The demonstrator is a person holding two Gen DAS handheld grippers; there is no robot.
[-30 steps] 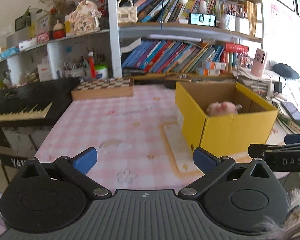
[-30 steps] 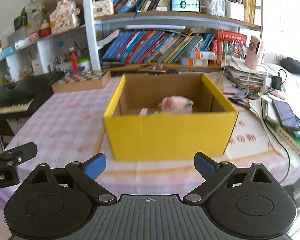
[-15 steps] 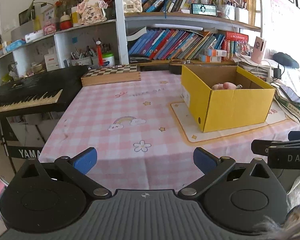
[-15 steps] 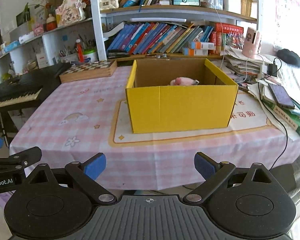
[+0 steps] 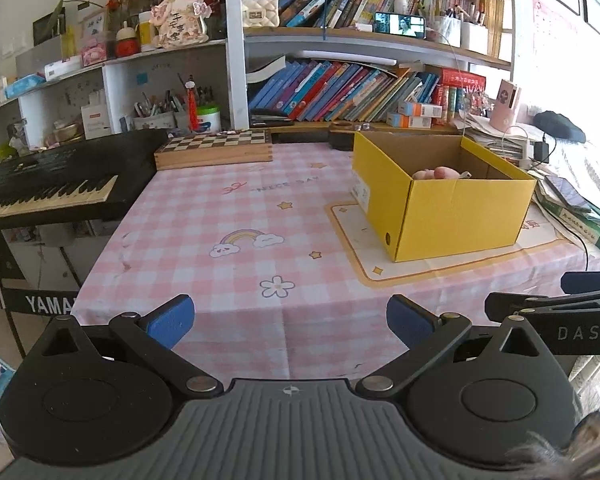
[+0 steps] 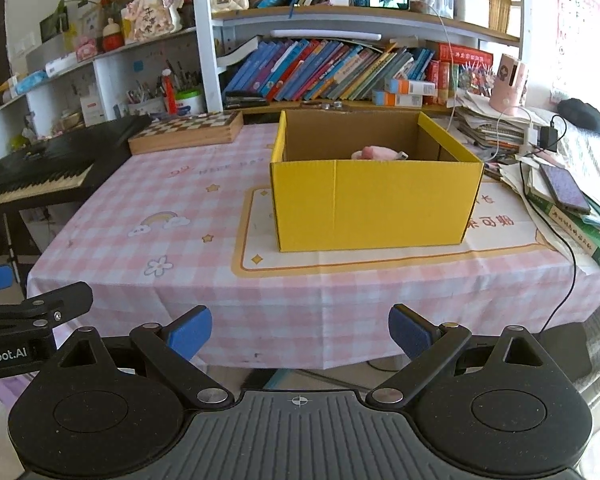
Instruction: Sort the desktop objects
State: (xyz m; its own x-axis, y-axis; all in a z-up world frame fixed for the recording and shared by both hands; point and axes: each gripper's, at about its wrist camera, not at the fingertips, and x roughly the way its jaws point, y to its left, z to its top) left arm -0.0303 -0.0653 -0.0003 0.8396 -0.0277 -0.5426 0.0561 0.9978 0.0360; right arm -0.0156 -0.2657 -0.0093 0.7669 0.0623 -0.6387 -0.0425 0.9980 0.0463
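A yellow cardboard box [image 5: 460,216] [image 6: 374,204] stands open on a cream mat on the pink checked tablecloth [image 5: 236,216] [image 6: 172,208]. A pink soft toy [image 5: 440,173] [image 6: 380,153] lies inside it, mostly hidden by the front wall. My left gripper [image 5: 290,322] is open and empty, held off the table's near edge, left of the box. My right gripper [image 6: 300,334] is open and empty too, back from the near edge and facing the box. Each gripper's side shows at the other view's border.
A wooden chessboard box [image 5: 216,148] [image 6: 188,130] lies at the table's far side. A black keyboard [image 5: 48,184] [image 6: 40,168] stands left of the table. Books, papers and a phone [image 6: 564,188] pile up at the right. Bookshelves [image 6: 340,68] fill the back.
Both grippers have drawn back from the box and past the table's near edge, so the box looks smaller and farther. Both stayed open and empty.
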